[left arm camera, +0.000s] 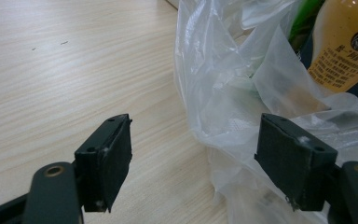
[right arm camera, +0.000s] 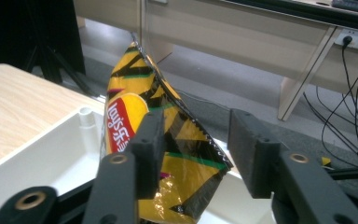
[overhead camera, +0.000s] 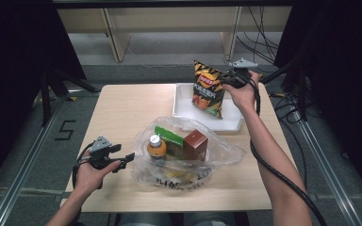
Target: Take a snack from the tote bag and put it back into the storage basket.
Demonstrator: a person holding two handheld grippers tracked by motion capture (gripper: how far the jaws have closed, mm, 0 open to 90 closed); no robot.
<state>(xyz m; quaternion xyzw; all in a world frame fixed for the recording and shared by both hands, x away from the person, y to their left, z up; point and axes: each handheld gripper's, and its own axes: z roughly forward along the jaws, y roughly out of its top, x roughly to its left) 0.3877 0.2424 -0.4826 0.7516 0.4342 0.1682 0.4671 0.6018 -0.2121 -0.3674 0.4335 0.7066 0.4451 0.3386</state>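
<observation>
We have the chip bag standing upright in the white tray at the far right of the counter. It's crinkled glossy foil, yellow-orange with black zigzags, a red logo patch, green stripes and a serrated top seam. The tray is shallow, rectangular, matte plastic with rounded corners.

Right hand-held gripper sits at the bag's upper right edge. In the right gripper view its 2 black jaws stand apart: the bag's edge lies between them, against or just beside the left pad, with a clear gap to the right pad. No squeeze on the foil that we can see.

Left hand-held gripper is low at the near left, jaws wide apart with nothing pinched. The pads are flat rubbery blocks with scuffed corners. The right pad is just in front of the plastic bag; we can't tell whether it touches.

The plastic bag is thin, clear, wrinkled film with dark print along its near edge, slumped open mid-counter. Inside it: 1 bottle of orange drink with a white cap, 1 brown carton, and 1 flat green packet.

The counter is pale wood-grain laminate, smooth, with rounded corners. Grey carpet floor beyond, light wooden furniture legs, loose black cables at the back right, black curtains at both sides, and metal rails along the floor.
</observation>
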